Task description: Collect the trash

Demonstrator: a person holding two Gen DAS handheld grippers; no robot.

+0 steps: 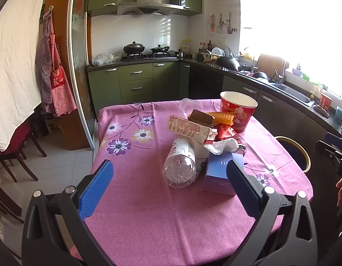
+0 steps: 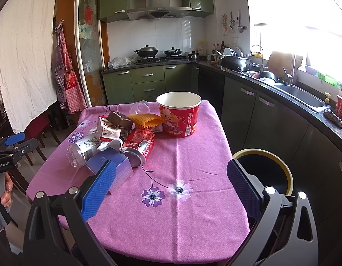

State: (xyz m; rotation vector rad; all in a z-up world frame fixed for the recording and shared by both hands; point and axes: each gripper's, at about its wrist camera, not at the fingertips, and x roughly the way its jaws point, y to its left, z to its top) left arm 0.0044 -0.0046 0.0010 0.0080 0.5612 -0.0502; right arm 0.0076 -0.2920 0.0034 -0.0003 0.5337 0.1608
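Pink flowered cloth covers the table (image 1: 148,210), and the trash sits heaped toward its far right part. The left gripper (image 1: 169,182) hangs over the near edge with its blue-padded fingers spread wide and nothing between them. Just beyond them lies a clear plastic bottle (image 1: 180,166) on its side, its base toward the gripper, and touching it on the right stands a purple box (image 1: 217,177), partly hidden by the right-hand finger. Behind these a milk carton (image 1: 190,128) lies across the heap, with a brown tray (image 1: 201,116) and an orange mesh piece (image 1: 221,117) on top. A red paper bucket (image 1: 238,110) stands upright near the far right corner.

The right gripper (image 2: 171,189) is likewise wide apart and empty, over the near right part of the cloth. A red soda can (image 2: 138,145) lies on its side ahead and to its left, beside the purple box. A black bin (image 2: 268,168) with a yellow rim stands off the table's right edge, behind the right-hand finger.
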